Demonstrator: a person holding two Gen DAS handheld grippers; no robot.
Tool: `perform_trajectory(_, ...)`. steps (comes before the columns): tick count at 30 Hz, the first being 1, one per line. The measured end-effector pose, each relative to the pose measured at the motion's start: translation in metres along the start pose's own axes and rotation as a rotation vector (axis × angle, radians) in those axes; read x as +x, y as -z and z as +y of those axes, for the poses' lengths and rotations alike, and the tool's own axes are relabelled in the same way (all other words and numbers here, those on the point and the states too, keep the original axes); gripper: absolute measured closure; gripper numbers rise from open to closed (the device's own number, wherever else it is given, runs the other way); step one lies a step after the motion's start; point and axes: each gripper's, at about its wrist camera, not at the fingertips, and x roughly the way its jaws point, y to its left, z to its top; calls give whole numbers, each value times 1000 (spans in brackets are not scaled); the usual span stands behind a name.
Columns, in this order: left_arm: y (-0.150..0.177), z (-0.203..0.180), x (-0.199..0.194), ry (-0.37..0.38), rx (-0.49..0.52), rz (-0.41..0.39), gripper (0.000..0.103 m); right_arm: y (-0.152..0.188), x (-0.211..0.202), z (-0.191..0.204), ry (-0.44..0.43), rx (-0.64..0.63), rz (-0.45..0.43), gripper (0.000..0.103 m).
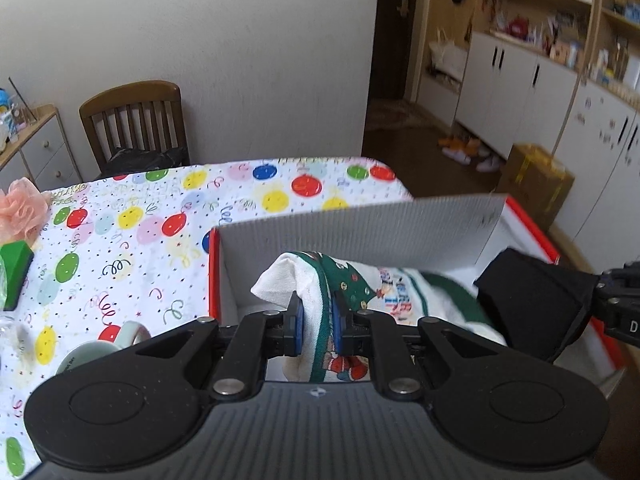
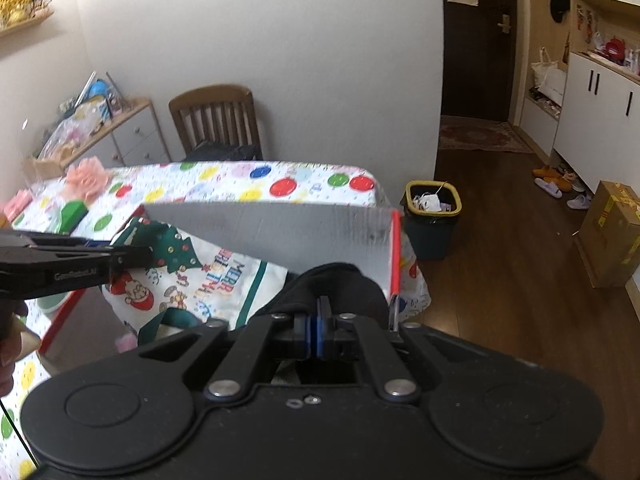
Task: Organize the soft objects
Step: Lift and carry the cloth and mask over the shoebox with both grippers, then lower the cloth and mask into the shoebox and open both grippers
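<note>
Two grippers work over one red-edged box [image 1: 532, 224] at the table's [image 1: 168, 208] near corner. The left gripper [image 1: 317, 320] has its blue pads pinched onto a bunched fold of a Christmas towel [image 1: 400, 296], the fold standing upright between the jaws while the rest of the cloth trails away to the right, down into the box. The right gripper [image 2: 316, 334] has its jaws drawn almost together on a black cloth [image 2: 332, 284], held just inside the box's right end, below the raised grey lid flap [image 2: 280, 228].

The towel's long axis runs across the box from left to right, so its free end lies toward the right gripper and partly under the black cloth. The left gripper is the one nearer the towel's raised end. Lowering that fold straight down would seem to settle the towel flat. The black cloth then looks set to drop on top at the right.

A green sponge [image 1: 16, 268] and a peach pouf [image 1: 20, 212] wait on the table, well apart from the box.
</note>
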Motion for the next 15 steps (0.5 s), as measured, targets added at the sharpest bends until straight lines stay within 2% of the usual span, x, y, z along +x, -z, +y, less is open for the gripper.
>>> perform_trajectory(4,6,-5,2,-16,35,29,90,6,2,3,-6,-10,26,100)
perform_trajectory(8,10,-8,1,-29,50,45,89,7,3,4,-6,-14,44,87)
perform_trajectory(9,10,-8,2,-31,53,50,88,8,3,4,-5,-13,48,86)
perform_trajectory(12,13,-9,0,-39,59,60,84,8,3,3,-4,-17,63,83)
perform_trajectory(15,13,-10,-2,-39,66,68,74,9,0,2,-6,-21,73,79)
